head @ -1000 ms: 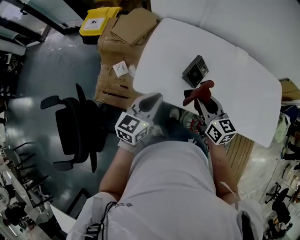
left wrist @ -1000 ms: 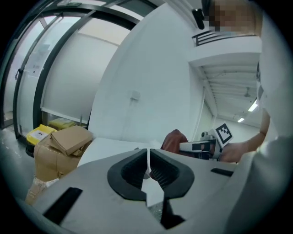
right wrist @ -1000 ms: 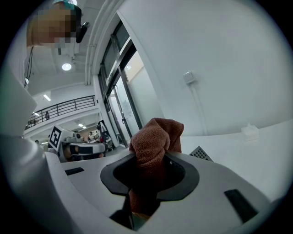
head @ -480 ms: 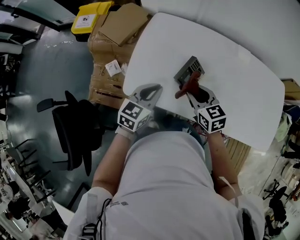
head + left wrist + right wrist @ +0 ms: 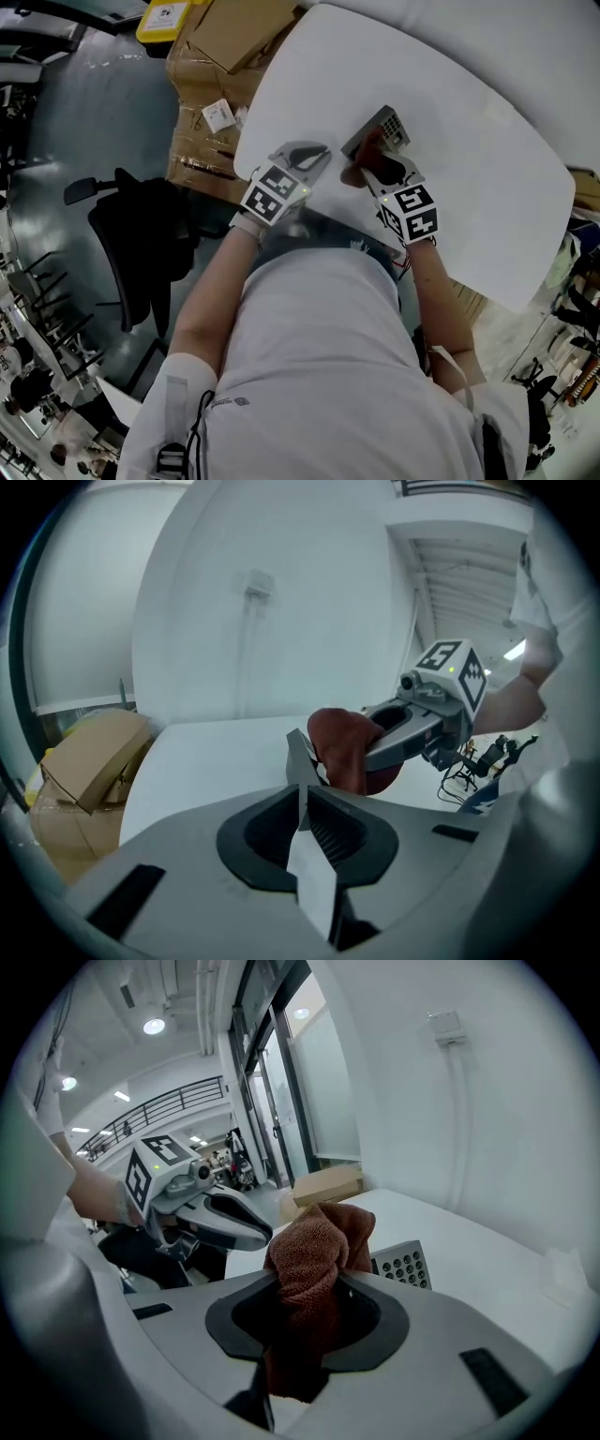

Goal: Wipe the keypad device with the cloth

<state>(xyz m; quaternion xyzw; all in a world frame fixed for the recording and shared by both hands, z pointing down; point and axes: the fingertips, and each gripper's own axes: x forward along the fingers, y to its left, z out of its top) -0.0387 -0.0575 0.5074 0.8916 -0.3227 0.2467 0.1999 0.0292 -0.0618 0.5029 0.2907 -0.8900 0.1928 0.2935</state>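
- Where's the keypad [image 5: 388,127]?
- On the white table [image 5: 478,159], close to its near edge.
- And the cloth [image 5: 317,1241]?
- Bunched, reddish-brown, clamped between the right gripper's [image 5: 367,171] jaws. Its front sits at the keypad's near end; I can't tell whether they touch.
- The left gripper [image 5: 323,152]?
- Jaws pressed together, nothing between them, over the table edge just left of the keypad.

Left gripper [image 5: 300,761], jaws together, empty; right gripper [image 5: 373,173], jaws tight on cloth [image 5: 314,1241]; both angled down.
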